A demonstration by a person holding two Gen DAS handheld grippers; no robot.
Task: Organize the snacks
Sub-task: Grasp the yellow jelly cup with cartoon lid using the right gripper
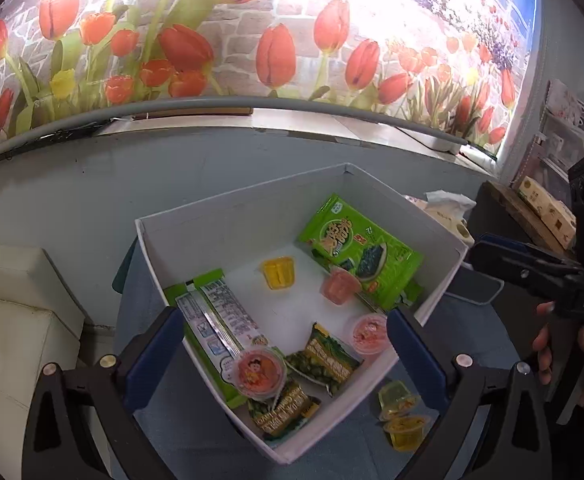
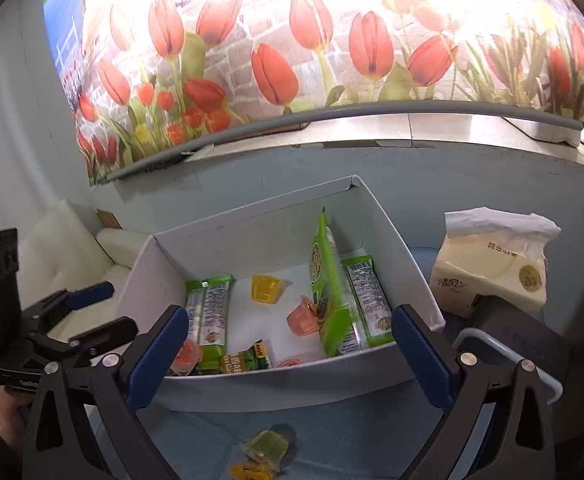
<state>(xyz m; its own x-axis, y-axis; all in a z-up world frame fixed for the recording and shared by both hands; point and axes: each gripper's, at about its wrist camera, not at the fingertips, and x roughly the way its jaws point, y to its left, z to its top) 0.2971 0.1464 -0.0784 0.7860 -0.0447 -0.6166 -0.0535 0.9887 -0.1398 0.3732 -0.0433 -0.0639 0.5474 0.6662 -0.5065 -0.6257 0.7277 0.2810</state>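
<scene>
**Snacks: hazards while clearing the last loose cups**

Lying mostly inside the white cardboard box (image 1: 232, 220) already: green seaweed packet (image 1: 355, 248) leaning on edge against the right wall, long green bar packet (image 1: 216, 320) along the left wall, small green pea sachets (image 1: 323, 360) near the front corner, pink jelly cups (image 1: 341, 284) and one yellow jelly cup (image 1: 278, 272) scattered on the floor.

Lying outside the box, just beside its near wall on the blue tablecloth (image 2: 351, 432): two small clear yellow jelly cups (image 1: 399, 412), touching each other.

Hovering above the box: left gripper (image 1: 284, 314) with fingers spread wide, pinching nothing; right gripper (image 2: 290, 312) likewise spread and empty.

Probably facing these risks:

- Squeezing a soft plastic cup too hard, buckling the wall or popping the foil lid.
- Closing on both touching cups at once, and dropping one on the lift.
- Catching the box's near wall with a lower finger while reaching down, and shoving the light box across the cloth.
- Bringing both grippers toward the same cups and knocking them together.
- Dropping a cup against the leaning seaweed packet, tipping it flat over the pink cup beside it.
- Releasing from too high, letting a cup roll or bounce out.
</scene>
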